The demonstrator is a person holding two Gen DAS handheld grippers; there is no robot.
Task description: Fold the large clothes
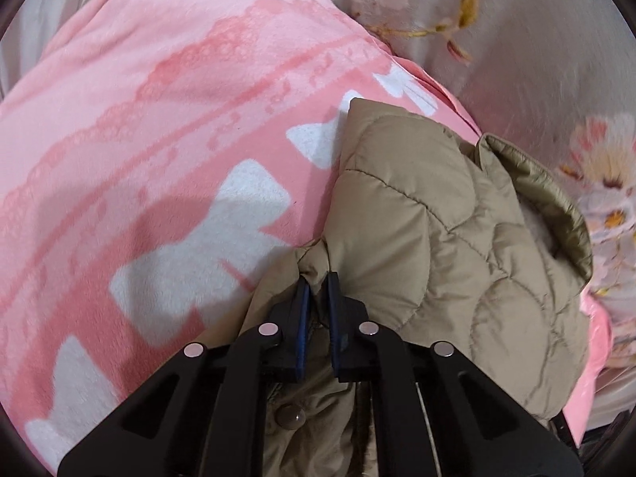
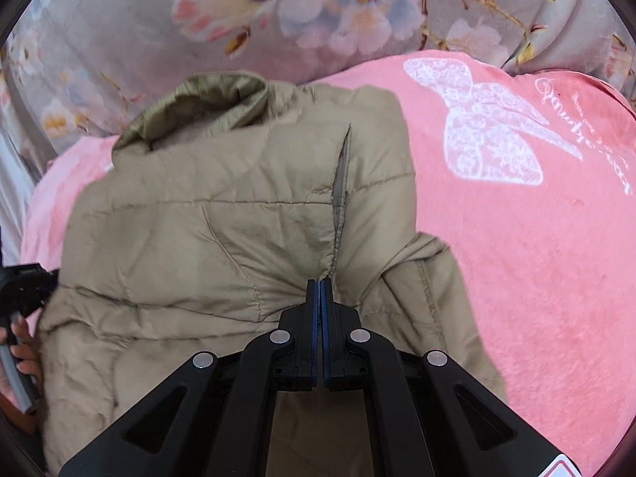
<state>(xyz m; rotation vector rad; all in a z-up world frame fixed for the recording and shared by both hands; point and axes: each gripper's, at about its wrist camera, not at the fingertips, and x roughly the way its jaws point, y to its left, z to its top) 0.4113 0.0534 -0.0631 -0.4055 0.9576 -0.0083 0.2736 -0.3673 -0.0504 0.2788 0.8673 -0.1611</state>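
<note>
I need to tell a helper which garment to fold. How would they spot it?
Look at the pink blanket spread over the floral bedding. On it lies the jacket: a khaki quilted puffer, the only padded, stitched item there, pinched by both hand-held grippers.

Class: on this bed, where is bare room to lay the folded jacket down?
Free pink blanket lies right of the khaki jacket, around the butterfly print, and left of it over the white bows. Crowded where left gripper and right gripper pinch.
</note>
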